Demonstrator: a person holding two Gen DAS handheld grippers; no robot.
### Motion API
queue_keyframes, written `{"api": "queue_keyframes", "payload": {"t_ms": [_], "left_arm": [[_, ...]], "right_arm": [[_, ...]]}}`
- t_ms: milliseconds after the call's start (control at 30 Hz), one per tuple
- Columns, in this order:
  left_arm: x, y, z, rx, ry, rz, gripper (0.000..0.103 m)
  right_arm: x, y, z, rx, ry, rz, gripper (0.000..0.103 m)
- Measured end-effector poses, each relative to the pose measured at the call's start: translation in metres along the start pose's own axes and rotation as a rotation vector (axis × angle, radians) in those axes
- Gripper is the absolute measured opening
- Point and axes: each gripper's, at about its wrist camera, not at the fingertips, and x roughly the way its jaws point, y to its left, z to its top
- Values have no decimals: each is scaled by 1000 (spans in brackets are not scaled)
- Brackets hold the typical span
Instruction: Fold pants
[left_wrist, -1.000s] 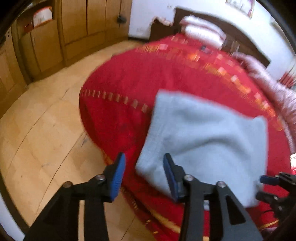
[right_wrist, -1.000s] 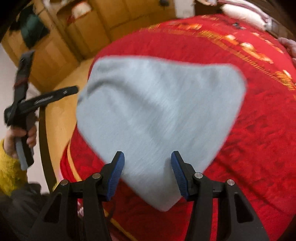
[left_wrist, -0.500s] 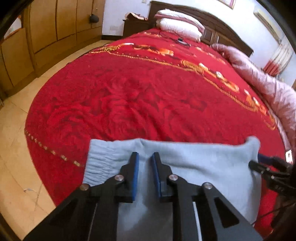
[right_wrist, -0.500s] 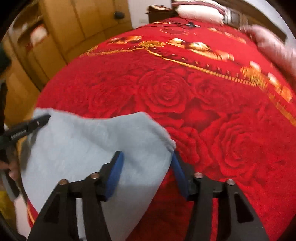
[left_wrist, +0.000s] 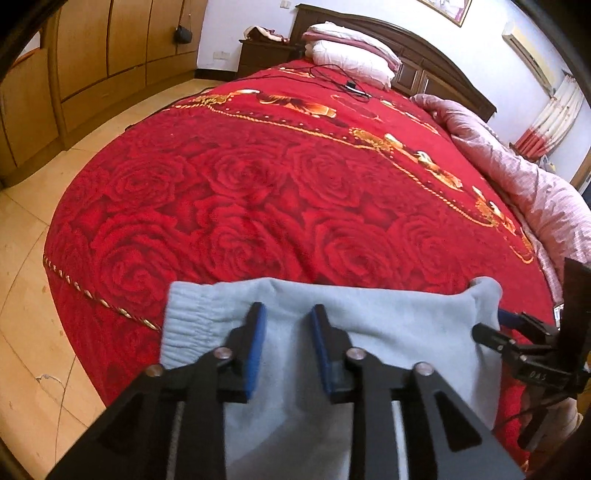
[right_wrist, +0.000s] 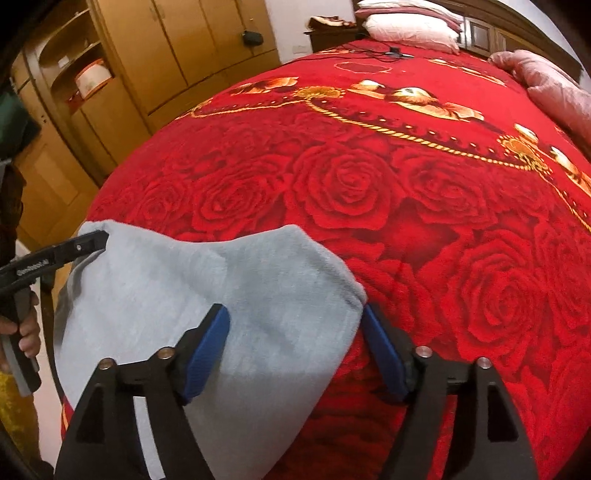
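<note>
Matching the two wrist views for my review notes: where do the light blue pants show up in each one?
Left wrist view: the light blue pants fill the bottom centre, elastic waistband at left.
Right wrist view: the light blue pants sit at lower left.
Shared landmark: the white pillows at the headboard, top of both.

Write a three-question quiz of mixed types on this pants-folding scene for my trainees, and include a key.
1. True or false: the left claw is clamped shut on the pants.
2. What lies at the head of the bed? A) pillows B) a laptop C) a basket
3. Fill in: the pants lie on a ___ rose-patterned bedspread.

Key: 1 false, its jaws stand apart over the cloth; 2 A; 3 red.
</note>
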Motion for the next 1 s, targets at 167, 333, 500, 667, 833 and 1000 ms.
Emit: {"api": "queue_keyframes", "payload": {"t_ms": [167, 333, 500, 667, 833, 1000], "left_arm": [[-24, -19, -8, 40, -43, 42, 64], [-44, -31, -22, 66, -49, 47, 68], [-49, -36, -39, 71, -25, 38, 74], [-43, -41, -53, 76, 29, 33, 74], [-41, -45, -65, 93, 57, 39, 74], [-39, -46, -76, 100, 82, 43, 74]], "right_arm": [[-14, 2, -2, 70, 19, 7, 76], [-41, -2, -13, 150, -10, 66, 76], [-65, 2, -36, 185, -25, 98, 76], [-71, 3, -56, 205, 1, 95, 76], [-73, 1, -67, 249, 18, 109, 76], [-73, 1, -79, 287, 38, 109, 76]]}}
